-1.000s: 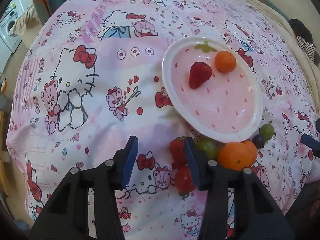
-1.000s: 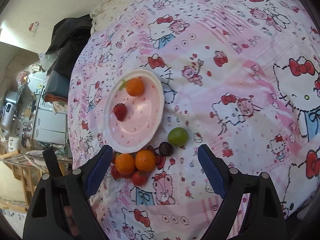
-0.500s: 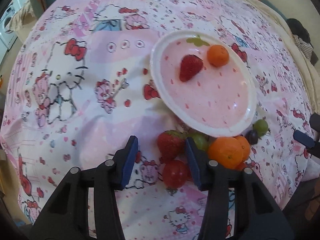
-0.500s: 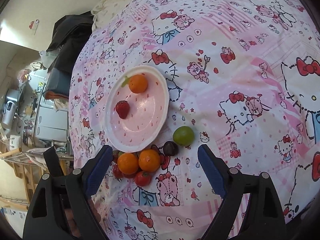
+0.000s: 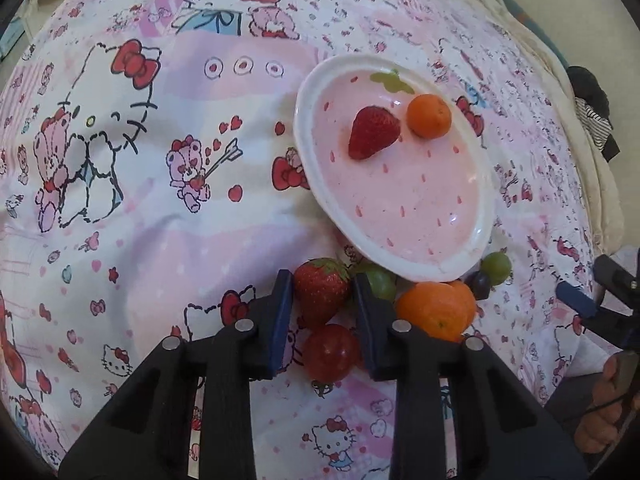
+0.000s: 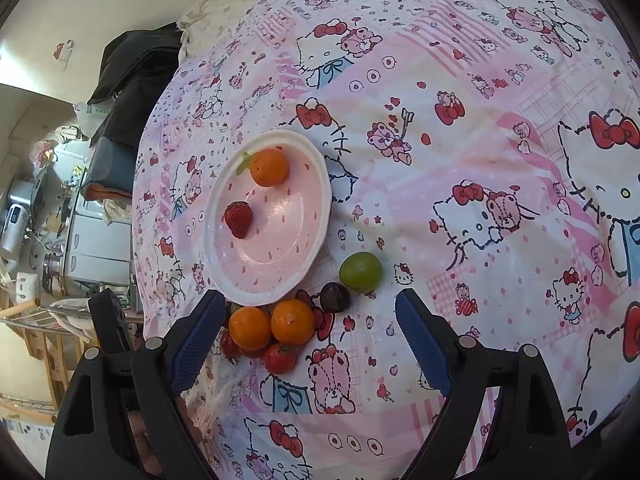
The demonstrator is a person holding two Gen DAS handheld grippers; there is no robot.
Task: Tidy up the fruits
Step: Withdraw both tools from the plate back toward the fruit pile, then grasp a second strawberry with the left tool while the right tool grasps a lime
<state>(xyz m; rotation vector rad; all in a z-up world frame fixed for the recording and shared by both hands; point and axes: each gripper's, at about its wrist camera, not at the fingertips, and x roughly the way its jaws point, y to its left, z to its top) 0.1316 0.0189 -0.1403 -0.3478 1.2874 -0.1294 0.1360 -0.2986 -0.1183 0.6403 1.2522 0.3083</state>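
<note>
- The strawberry you are after lies on the cloth just below the plate's near rim, and your left gripper has its two blue pads on either side of it; they sit right at the berry's flanks, but I cannot tell for sure whether they are pressing yet, so treat the grasp as unconfirmed
- Just behind that berry, between the same fingers but nearer the camera, sits a cherry tomato; it looks close enough to get nudged when you lift, so my guess is a straight upward pull is safest
- On the pink plate two fruits are already placed: a strawberry on the plate and a small orange beside it, near the far rim
- Left on the cloth, clustered against the near rim, are two oranges touching each other, a green grape by the fingers, a dark grape, a larger green grape slightly apart from the pile, and a second tomato
- So by my count the job is early: two pieces sorted, roughly eight to go, if the plate is where everything belongs
- Your right gripper hangs above the bedspread with its jaws spread wide and nothing between them; the orange pair sits just inside its left finger, a likely next pick
</note>
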